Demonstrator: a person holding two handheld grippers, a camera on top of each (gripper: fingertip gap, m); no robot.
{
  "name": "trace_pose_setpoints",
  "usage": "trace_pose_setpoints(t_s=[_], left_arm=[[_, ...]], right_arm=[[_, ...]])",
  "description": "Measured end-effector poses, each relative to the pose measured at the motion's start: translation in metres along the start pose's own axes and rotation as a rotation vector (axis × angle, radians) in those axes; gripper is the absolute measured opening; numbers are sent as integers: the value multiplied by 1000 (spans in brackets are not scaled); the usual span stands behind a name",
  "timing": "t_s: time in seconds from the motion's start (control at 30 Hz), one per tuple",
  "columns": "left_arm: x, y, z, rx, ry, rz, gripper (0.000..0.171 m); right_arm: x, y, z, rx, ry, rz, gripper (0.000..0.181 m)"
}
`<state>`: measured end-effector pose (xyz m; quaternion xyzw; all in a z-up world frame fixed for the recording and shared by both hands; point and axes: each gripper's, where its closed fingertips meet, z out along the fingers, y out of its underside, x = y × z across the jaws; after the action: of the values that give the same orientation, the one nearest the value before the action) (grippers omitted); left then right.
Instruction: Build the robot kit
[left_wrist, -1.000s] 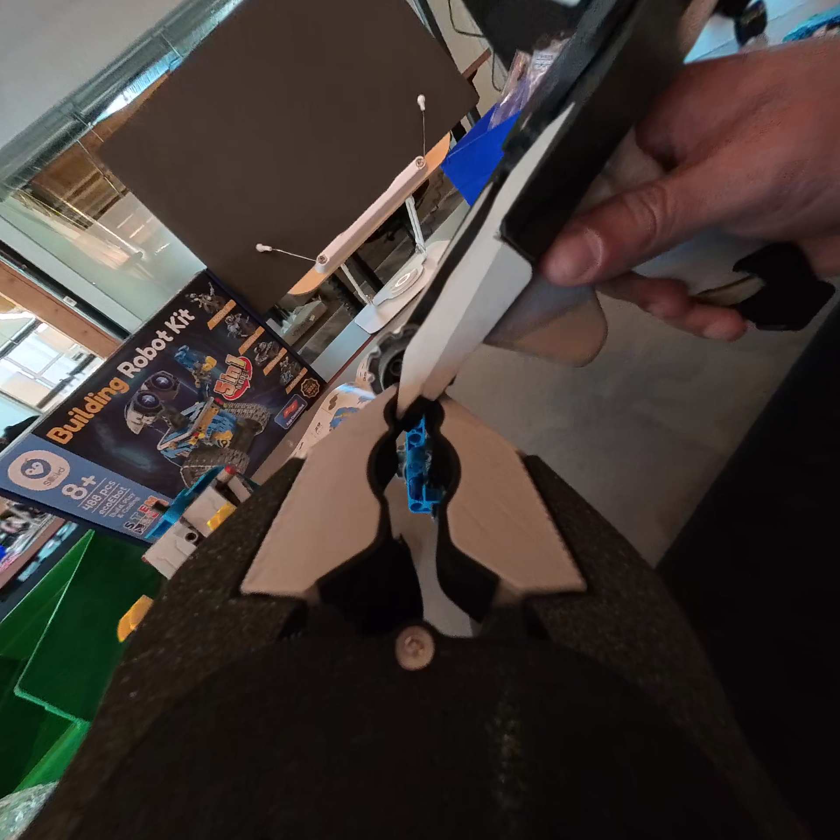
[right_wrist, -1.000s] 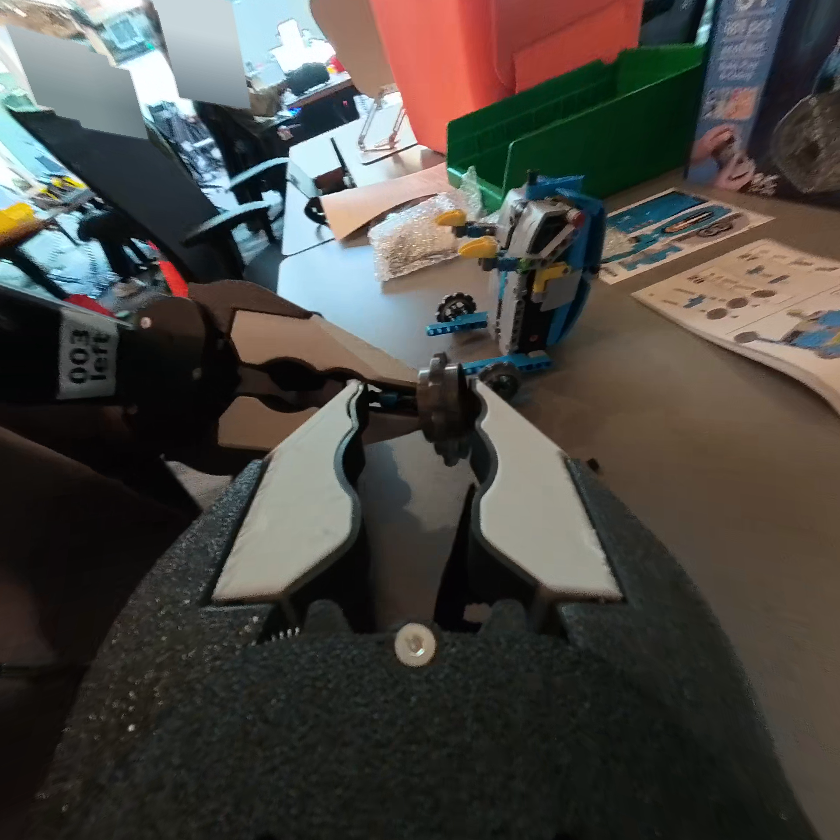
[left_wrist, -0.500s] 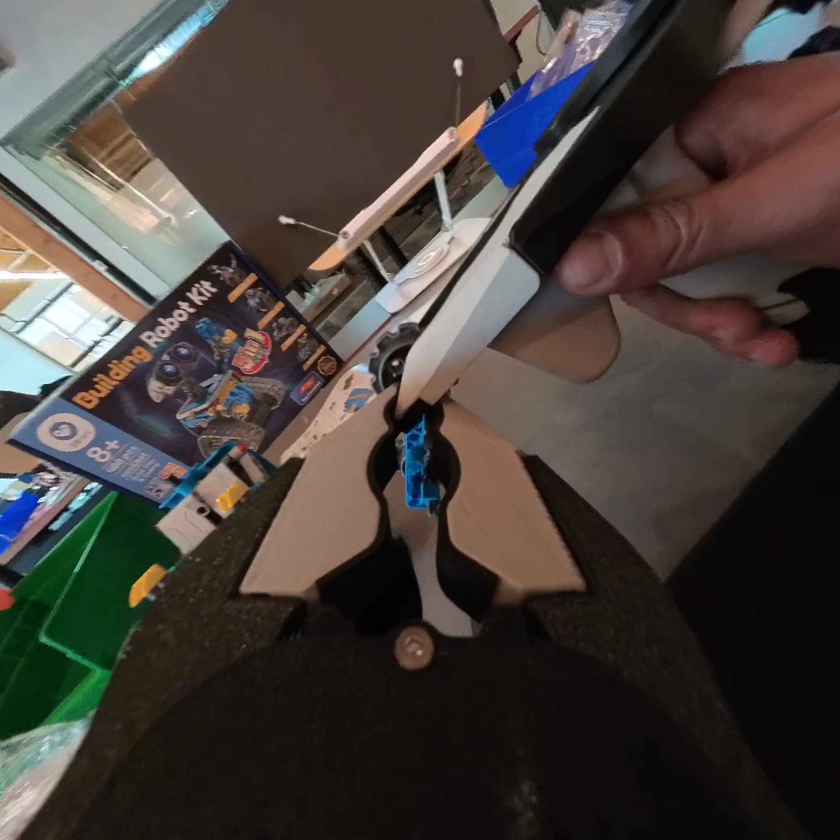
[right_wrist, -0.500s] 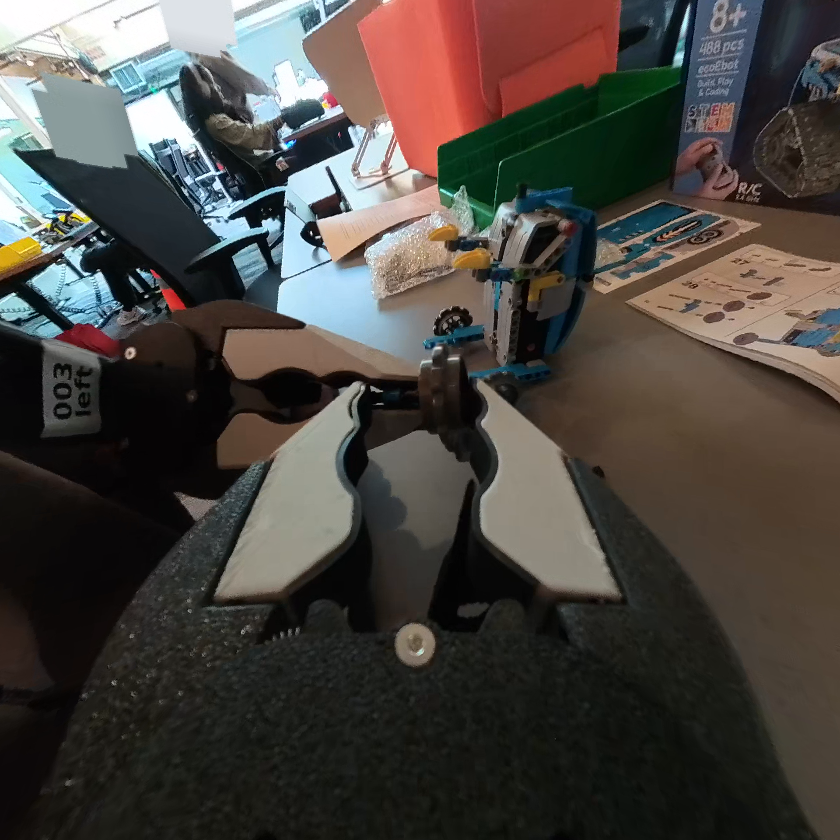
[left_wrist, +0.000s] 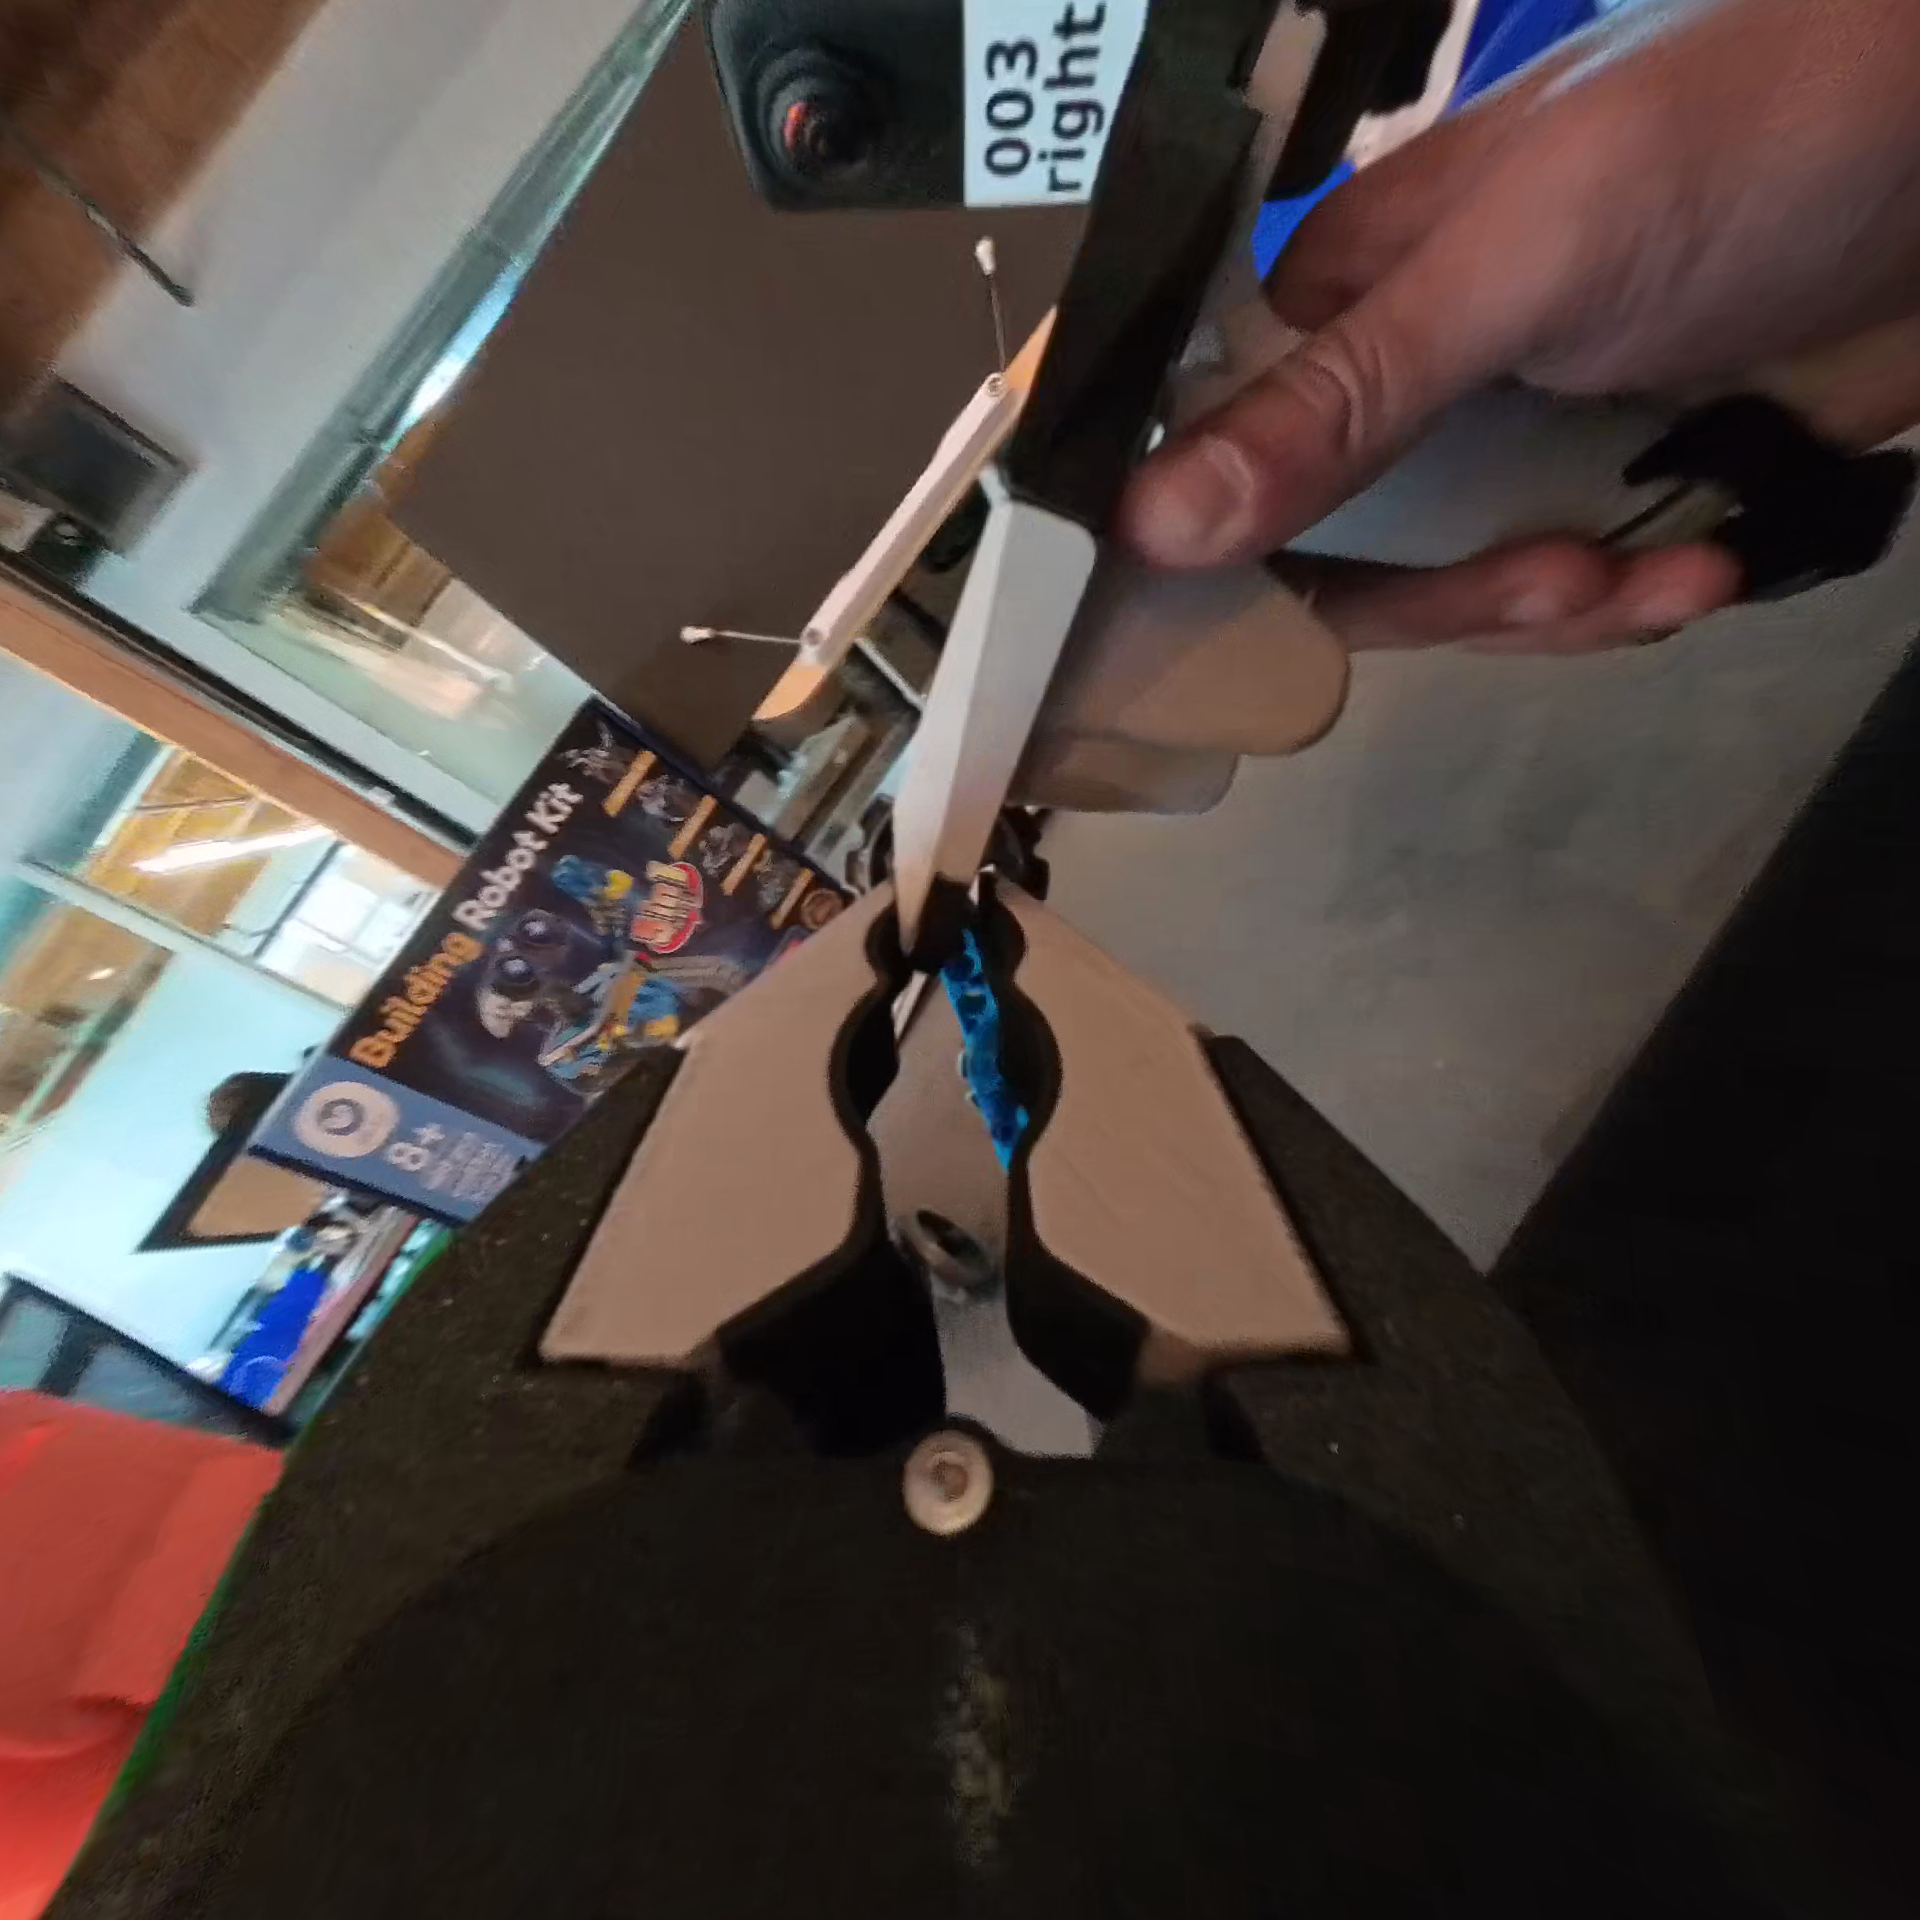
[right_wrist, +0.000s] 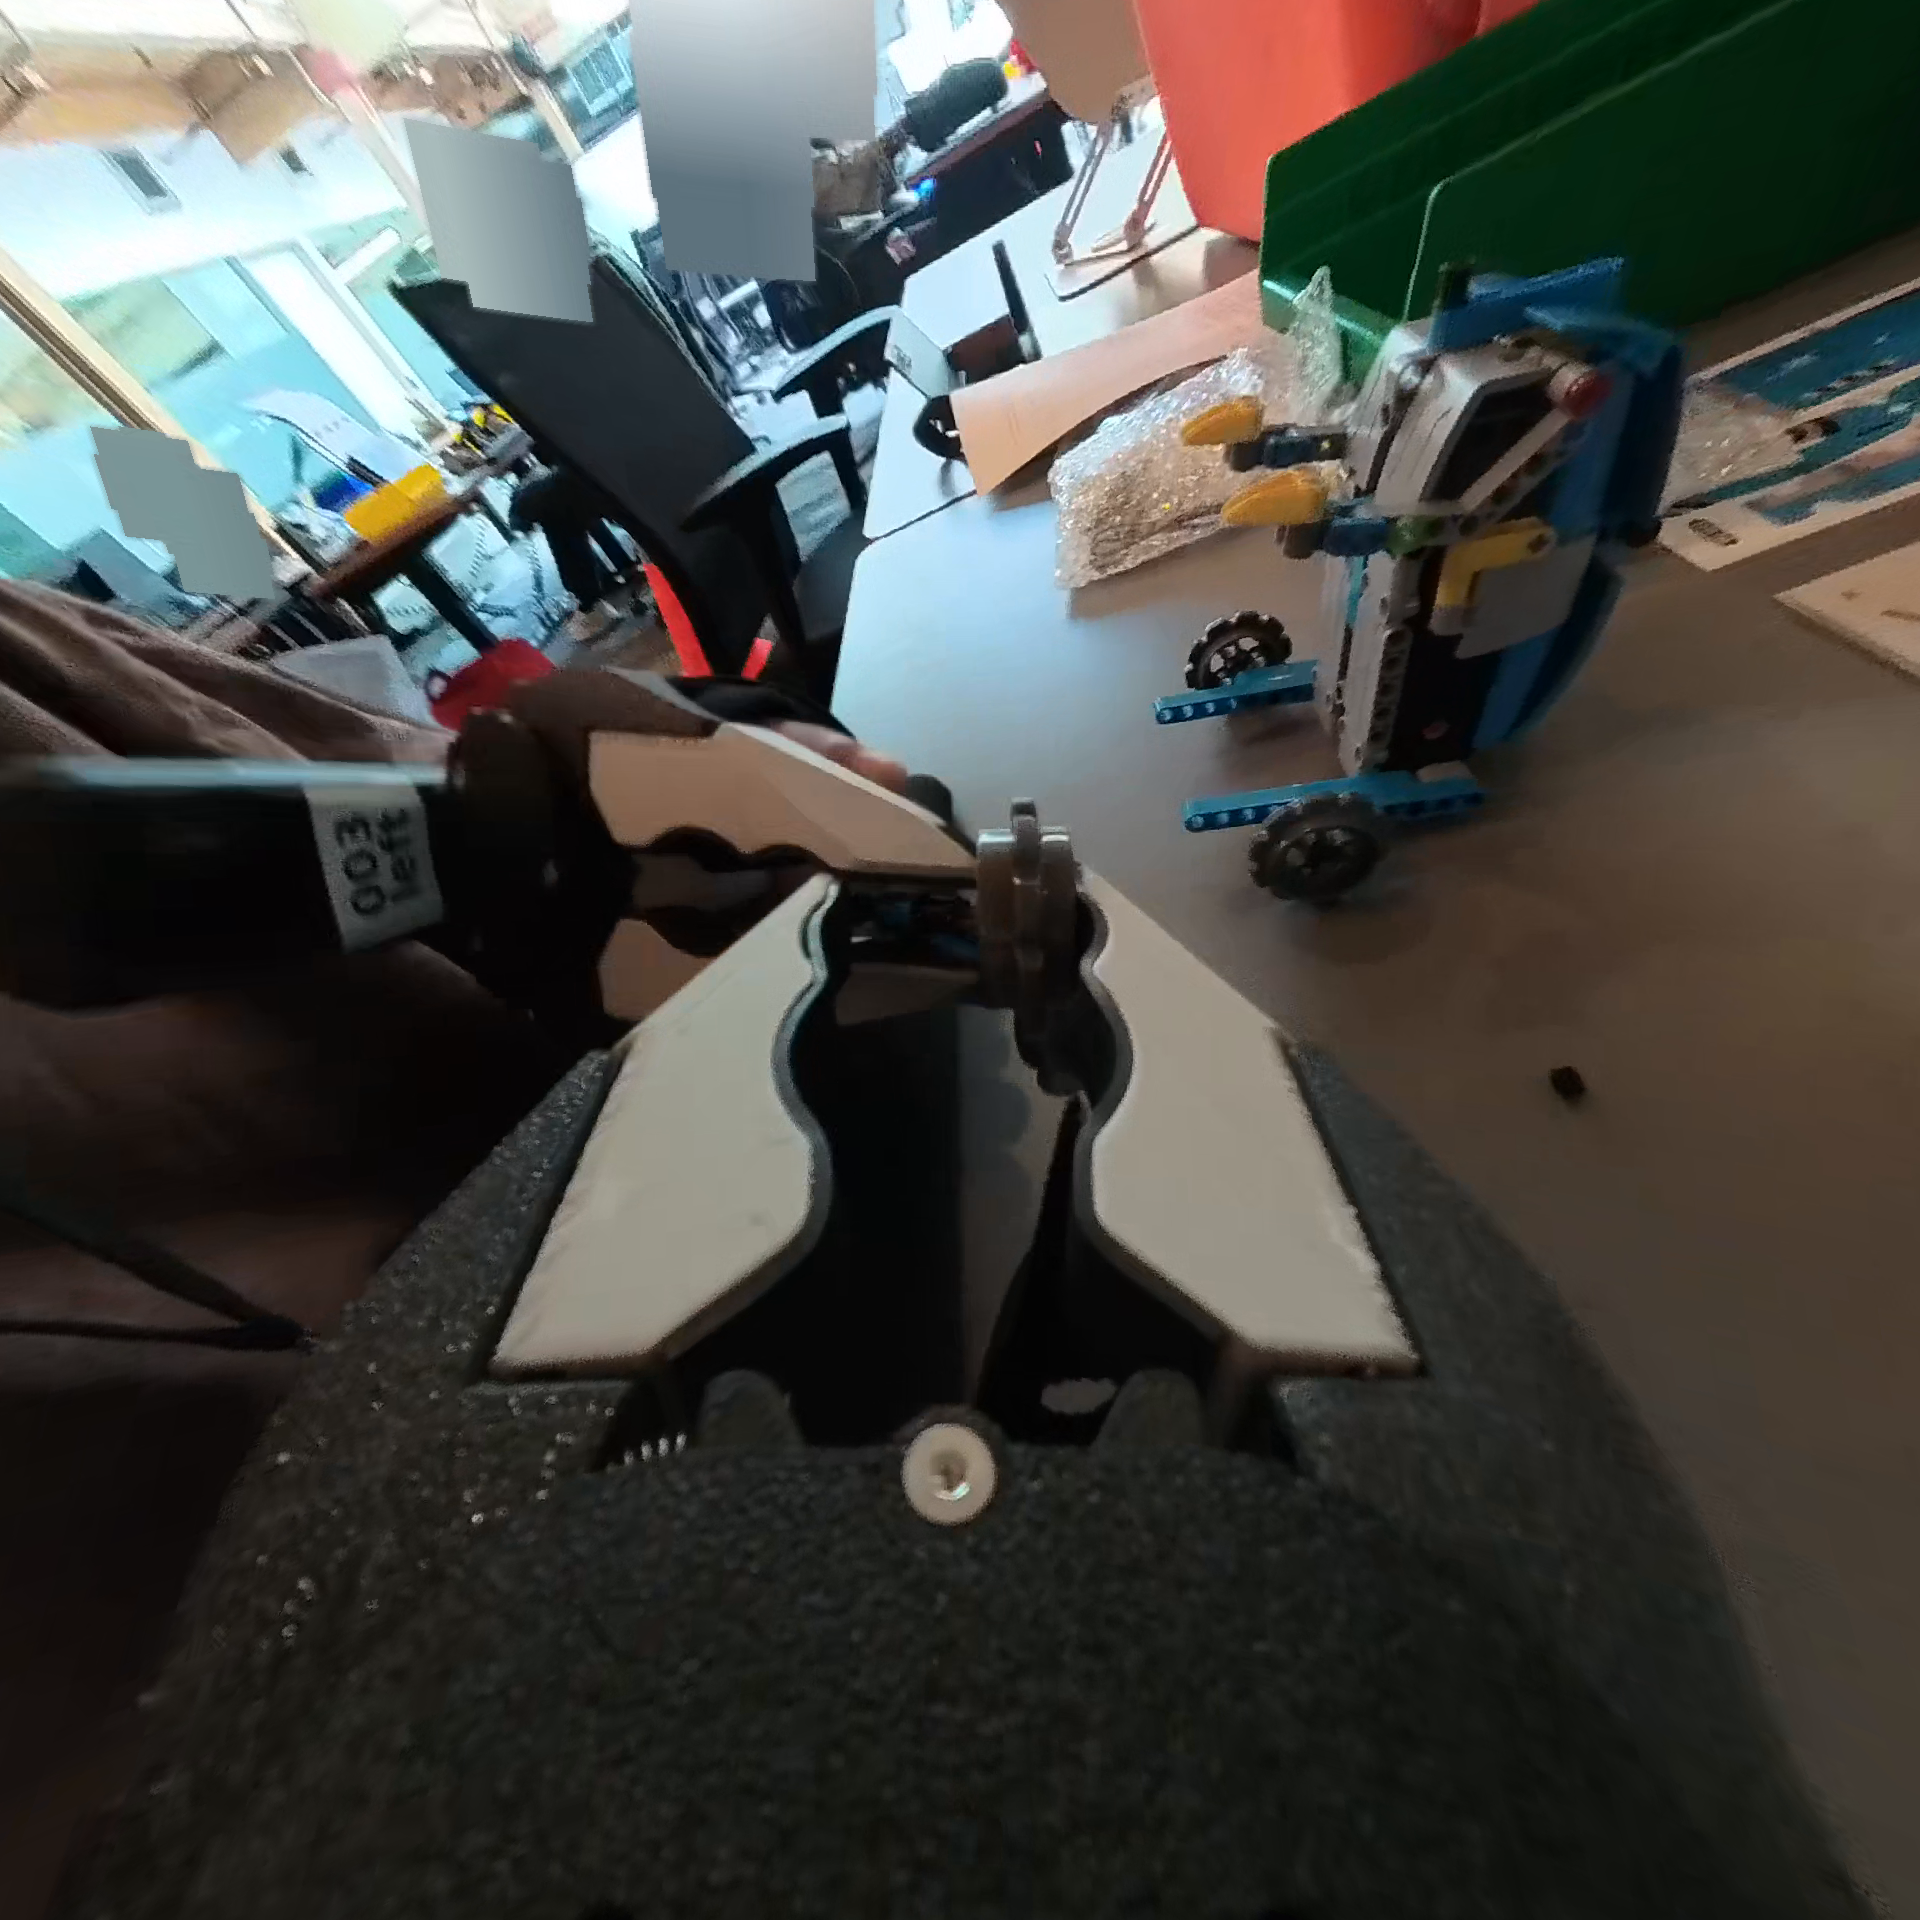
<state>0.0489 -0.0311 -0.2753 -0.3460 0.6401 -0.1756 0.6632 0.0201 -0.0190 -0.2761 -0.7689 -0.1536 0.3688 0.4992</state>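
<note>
- Right wrist view: the grey gear wheel (right_wrist: 1023, 894) sits at frame centre, between the tips of the right gripper (right_wrist: 961, 914); the gap is wide, and full clamping cannot be confirmed.
- The left gripper (right_wrist: 790, 862) enters from the left of the frame, fingers closed on a blue beam (right_wrist: 914, 920) whose end meets the gear wheel.
- Left wrist view: the blue beam (left_wrist: 977, 1023) lies at frame centre, pinched between the fingers of the left gripper (left_wrist: 951, 925). A finger of the right gripper (left_wrist: 987, 707) reaches down from the upper right, held by a hand (left_wrist: 1558, 343).
- Fit status: beam and gear are touching; whether they are fully joined cannot be determined.
- Surroundings, right wrist view: a blue-and-white robot model (right_wrist: 1486, 582) lies on its side on the table (right_wrist: 1558, 1039) at the upper right, with 2 loose-looking wheels (right_wrist: 1314, 852) and blue beams near it.
- Farther out: a bubble-wrap bag (right_wrist: 1143, 509), a green bin (right_wrist: 1558, 177), printed instruction sheets (right_wrist: 1787, 457).
- Left wrist view, left of centre: a kit box (left_wrist: 540, 966).
</note>
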Motion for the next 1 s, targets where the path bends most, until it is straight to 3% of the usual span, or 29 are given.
trace_pose_setpoints(t_s=[0.27, 0.47, 0.63, 0.8, 1.0], left_arm=[[1, -7, 3, 5, -33, 20, 11], [2, -17, -5, 93, -18, 28, 13], [5, -16, -5, 95, 18, 7, 7], [4, -7, -1, 43, 7, 32, 6], [5, -3, 3, 11, -3, 32, 6]], right_arm=[[-1, 0, -6, 50, -43, 91, 41], [-9, -8, -20, 148, -344, 385, 39], [-13, -9, -23, 133, -319, 293, 39], [-2, -7, -20, 108, -91, 42, 44], [3, -6, -19, 106, -31, -6, 44]])
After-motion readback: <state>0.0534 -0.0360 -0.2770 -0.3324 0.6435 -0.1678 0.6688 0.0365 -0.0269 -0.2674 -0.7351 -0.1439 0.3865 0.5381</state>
